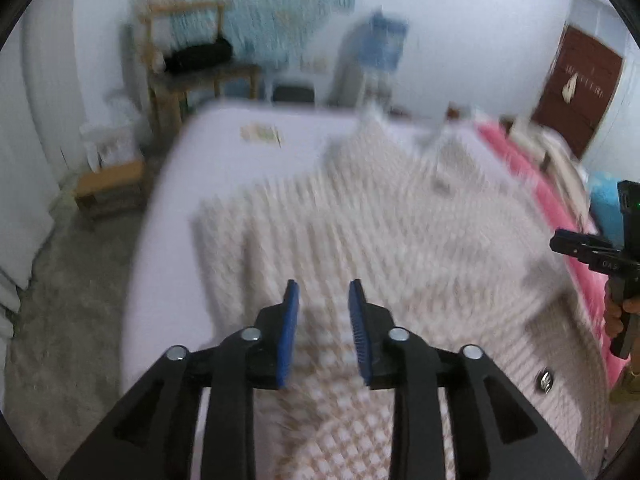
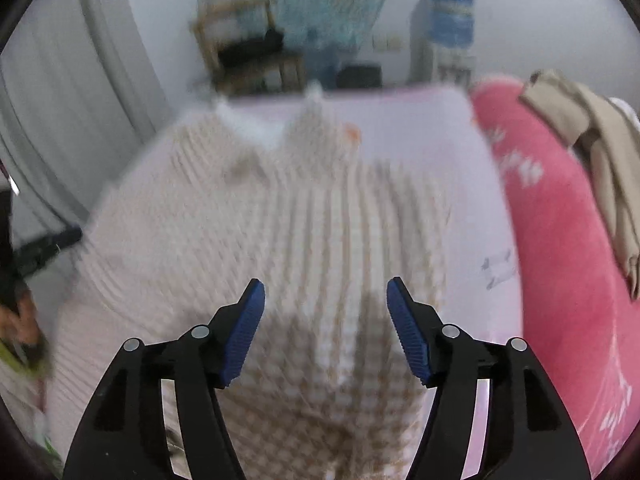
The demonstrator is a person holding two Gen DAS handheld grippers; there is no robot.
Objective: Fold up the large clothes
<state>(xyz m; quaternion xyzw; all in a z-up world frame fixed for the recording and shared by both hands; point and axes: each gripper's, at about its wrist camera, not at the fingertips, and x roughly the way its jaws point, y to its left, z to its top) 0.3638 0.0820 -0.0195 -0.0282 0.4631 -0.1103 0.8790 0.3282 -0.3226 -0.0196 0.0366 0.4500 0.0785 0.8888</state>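
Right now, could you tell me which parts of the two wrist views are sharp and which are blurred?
Left wrist view: left gripper sharp, knit garment and room smeared by motion. Right wrist view: right gripper crisp, bed and pink blanket soft; fisheye bends both.

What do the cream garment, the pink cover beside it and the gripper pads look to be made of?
Garment: looks like a chunky knit, probably wool or acrylic; raised ribs and a waffle texture, matte, with a shiny button.
Pink cover: seems a soft fleece or plush blanket; fuzzy matte surface, white print.
Pads: apparently blue rubber or soft plastic, finely ridged, on black rigid plastic fingers.
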